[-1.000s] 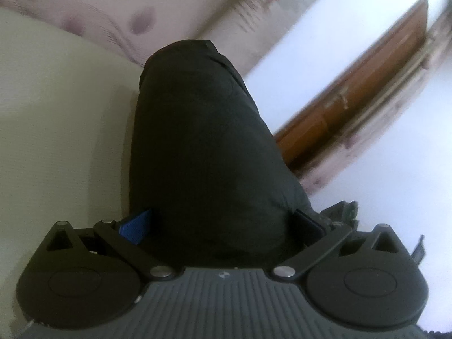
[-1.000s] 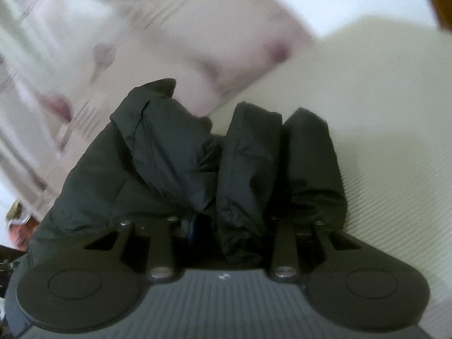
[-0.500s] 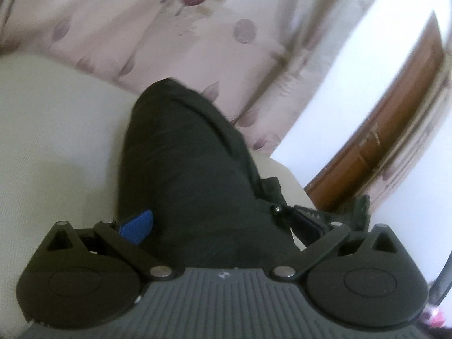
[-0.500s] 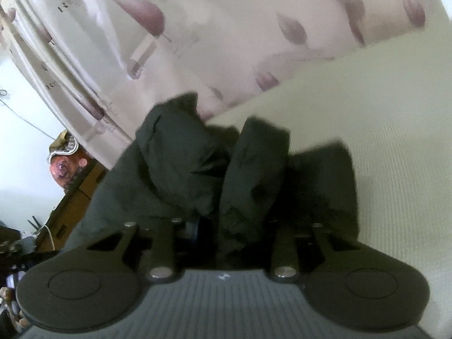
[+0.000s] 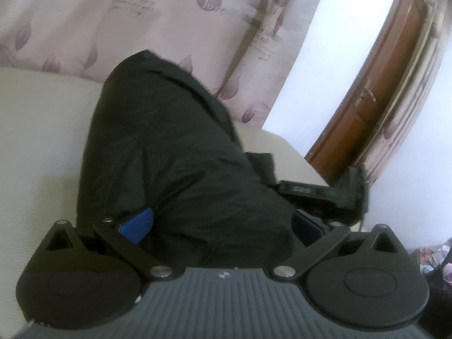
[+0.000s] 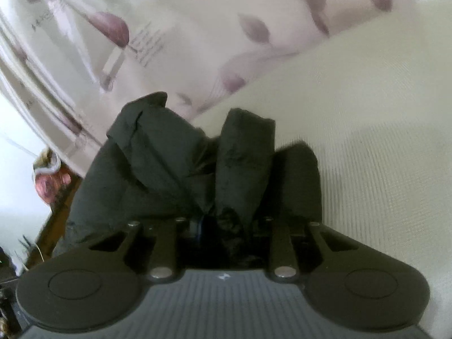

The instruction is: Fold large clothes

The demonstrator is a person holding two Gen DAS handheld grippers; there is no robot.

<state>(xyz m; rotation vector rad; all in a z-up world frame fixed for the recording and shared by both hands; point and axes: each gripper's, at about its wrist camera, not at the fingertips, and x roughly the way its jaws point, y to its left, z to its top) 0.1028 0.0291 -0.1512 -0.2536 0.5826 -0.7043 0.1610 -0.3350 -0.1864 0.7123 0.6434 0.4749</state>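
The black garment [image 5: 175,155] runs lengthwise away from my left gripper [image 5: 223,226], its long axis leaning slightly left toward the curtain [image 5: 84,28], its far end a rounded fold over the cream surface [image 5: 36,130] it lies on; in my right view the same garment [image 6: 240,155] bunches into three upright ridges that point away from my right gripper [image 6: 226,223], toward the curtain's foot; my left gripper tilts down over the cloth, its blue pads [image 5: 135,224] set wide with a thick bundle between them, both pads against the fabric, so it is clamped on the garment; my right gripper also tilts downward, its jaws have just been closing, narrow now, and pinch a dark fold of the garment, though the pads themselves are hidden in shadow; a brown wooden door [image 5: 378,90] stands to the right past the white wall [image 5: 308,65]; a dark strap-like part [image 5: 310,190] sticks out over the surface's corner, blurred.
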